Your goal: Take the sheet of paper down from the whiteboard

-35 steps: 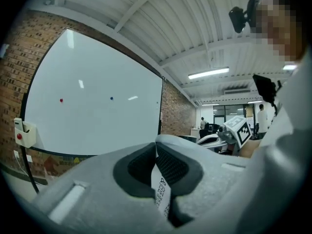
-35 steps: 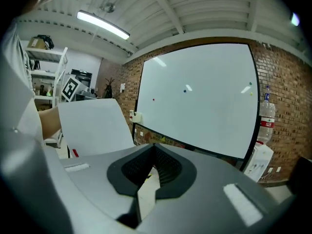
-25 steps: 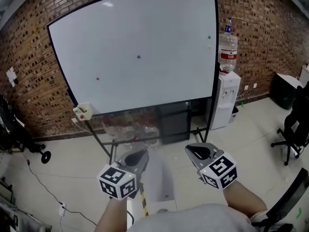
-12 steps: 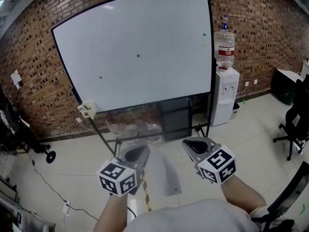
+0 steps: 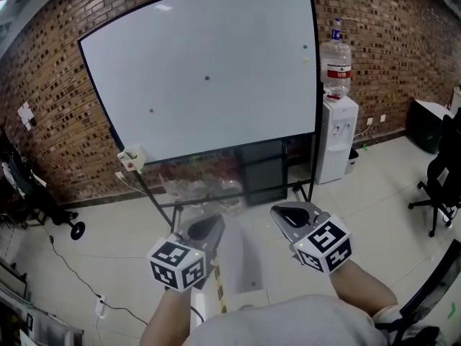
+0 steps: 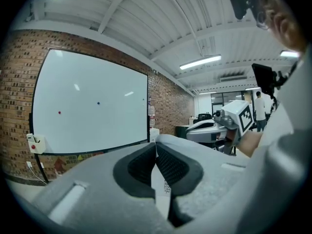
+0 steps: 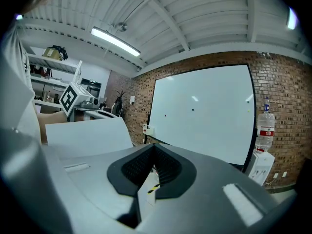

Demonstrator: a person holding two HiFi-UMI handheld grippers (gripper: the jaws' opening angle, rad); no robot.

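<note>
The whiteboard (image 5: 209, 71) stands ahead with no paper on it, only a few small magnets. The sheet of paper (image 5: 243, 262) hangs low between my two grippers, well off the board. My left gripper (image 5: 207, 229) is shut on the sheet's edge. A thin white strip of the sheet (image 6: 161, 191) shows between the closed left gripper (image 6: 156, 147) pads. In the right gripper view the sheet (image 7: 87, 135) spreads flat at the left. My right gripper (image 5: 292, 215) is shut with nothing in it, beside the sheet. Only floor shows below the right gripper (image 7: 155, 152) jaws.
A water dispenser (image 5: 337, 139) with a bottle (image 5: 337, 67) on top stands right of the board. A small white box (image 5: 130, 158) hangs at the board's lower left corner. An office chair (image 5: 439, 186) is at the far right. Cables (image 5: 72, 283) lie on the floor at the left.
My view has swung slightly. Both grippers have drifted a little together and stay shut, the sheet still held by the left one.
</note>
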